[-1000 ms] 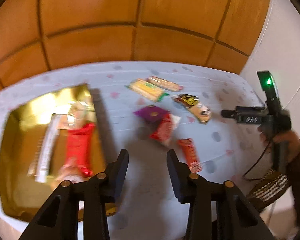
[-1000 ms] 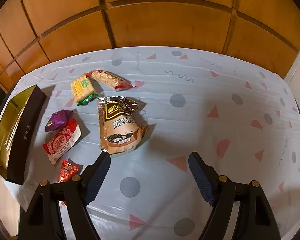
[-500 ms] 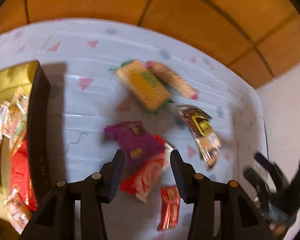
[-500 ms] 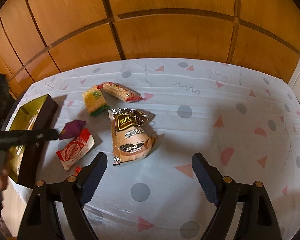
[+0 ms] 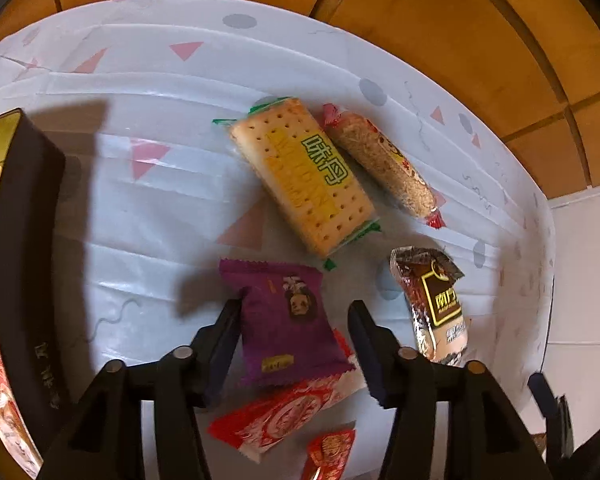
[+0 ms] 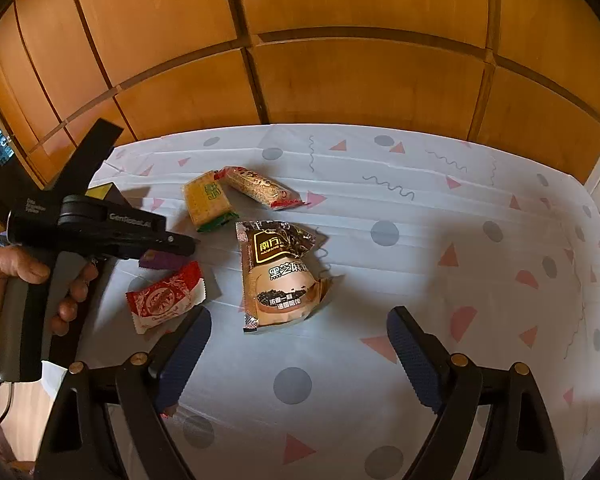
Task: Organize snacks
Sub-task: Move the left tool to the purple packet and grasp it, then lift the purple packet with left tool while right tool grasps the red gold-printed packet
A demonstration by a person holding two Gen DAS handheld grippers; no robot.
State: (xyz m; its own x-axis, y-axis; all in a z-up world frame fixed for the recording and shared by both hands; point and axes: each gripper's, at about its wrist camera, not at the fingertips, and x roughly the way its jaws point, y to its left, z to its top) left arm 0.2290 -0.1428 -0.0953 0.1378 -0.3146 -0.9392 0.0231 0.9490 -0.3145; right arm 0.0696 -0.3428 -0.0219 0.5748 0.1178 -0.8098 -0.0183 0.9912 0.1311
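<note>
Patterned tablecloth [image 5: 160,208] under steeply down-tilted left claw [image 5: 294,322], jaws opening astride purple packet [image 5: 288,320], ungripped.

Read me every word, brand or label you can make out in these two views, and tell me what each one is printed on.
"GenRobot.AI": side of the left gripper.
"南方": dark label on the brown sesame pouch.
"黑芝麻": larger characters on the same pouch; the line below is too small to read.
"味多": green characters on the yellow cracker pack; its yellow lettering is too blurred.
Purple packet, red-and-white packet, black box side: print unreadable.
</note>
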